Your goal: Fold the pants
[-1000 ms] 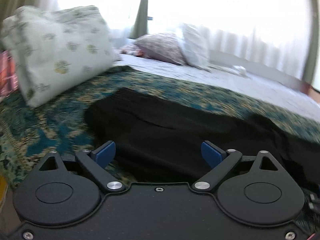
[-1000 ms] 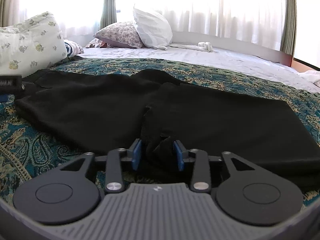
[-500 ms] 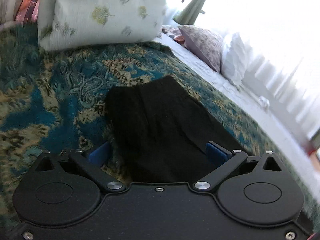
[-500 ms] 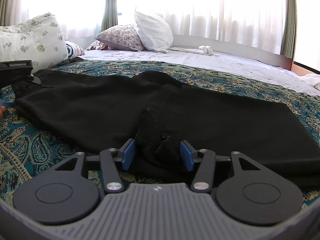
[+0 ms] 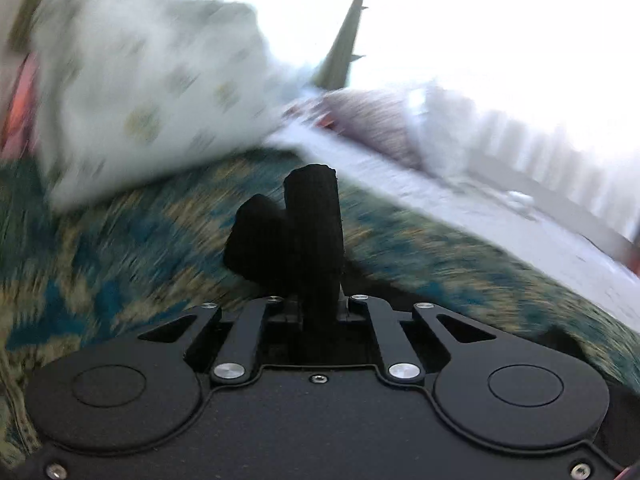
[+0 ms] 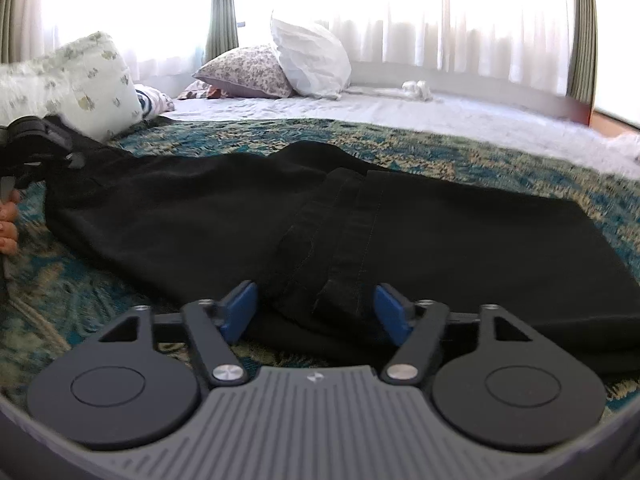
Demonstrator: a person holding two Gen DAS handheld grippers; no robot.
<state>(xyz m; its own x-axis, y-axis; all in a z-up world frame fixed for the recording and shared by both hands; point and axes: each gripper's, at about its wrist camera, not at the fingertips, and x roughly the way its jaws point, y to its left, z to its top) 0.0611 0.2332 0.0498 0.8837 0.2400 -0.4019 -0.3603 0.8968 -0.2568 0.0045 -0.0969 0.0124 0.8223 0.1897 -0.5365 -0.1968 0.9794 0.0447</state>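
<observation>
Left tool (image 5: 316, 300) clamped on black pants (image 6: 400, 232), seemingly the waistband, right tool (image 6: 316, 312) spread over hems: next, carry waistband across.

Black pants (image 6: 360, 220) cover the patterned bedspread (image 6: 460, 152) ahead. Floral pillow (image 6: 76, 80) blocks the left; bare bedspread lies beyond the pants.

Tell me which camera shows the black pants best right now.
The right wrist view: the black pants lie spread across the patterned bedspread, sharply in focus. The left wrist view shows only a bunched bit clamped in the left gripper, amid motion blur.
</observation>
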